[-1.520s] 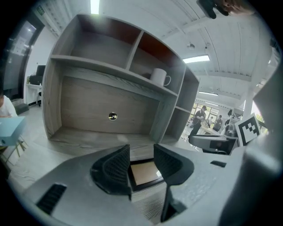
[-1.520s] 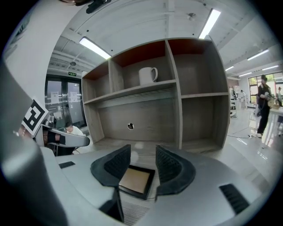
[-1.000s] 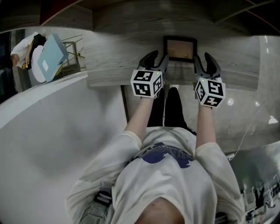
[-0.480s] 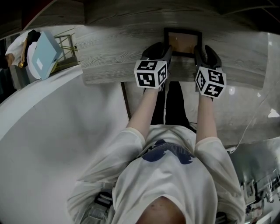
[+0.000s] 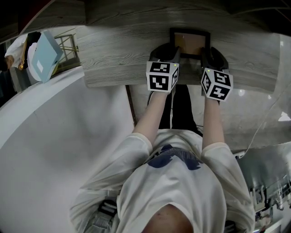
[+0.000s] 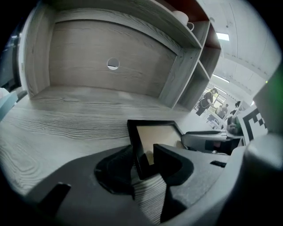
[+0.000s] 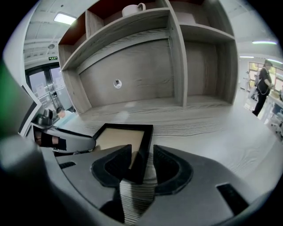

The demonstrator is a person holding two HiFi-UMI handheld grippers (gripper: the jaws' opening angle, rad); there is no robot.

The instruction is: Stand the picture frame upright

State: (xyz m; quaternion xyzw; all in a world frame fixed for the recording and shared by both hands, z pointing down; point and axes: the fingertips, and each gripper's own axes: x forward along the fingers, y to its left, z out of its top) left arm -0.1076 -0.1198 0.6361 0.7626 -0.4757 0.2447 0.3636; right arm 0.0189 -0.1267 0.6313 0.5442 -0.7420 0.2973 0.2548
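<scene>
A black picture frame [image 5: 190, 43] with a tan face lies flat on the grey wooden desk [image 5: 118, 54]. My left gripper [image 5: 166, 49] straddles its left rail near the front corner. In the left gripper view the rail [image 6: 138, 145] sits between the jaws with a thin gap at the inner pad. My right gripper [image 5: 213, 52] straddles the right rail. In the right gripper view that rail [image 7: 143, 148] stands between the jaws, which are closing, and a strip of desk still shows beside the outer pad.
The desk has a back panel with a cable hole [image 6: 112, 64] and shelves above holding a white cup [image 7: 131, 9]. An upright divider [image 7: 177, 62] stands to the right. People stand far off at both sides; one at the left holds a pale blue board [image 5: 47, 57].
Both grippers moved forward along the desk, from in front of the frame to astride its left and right rails.
</scene>
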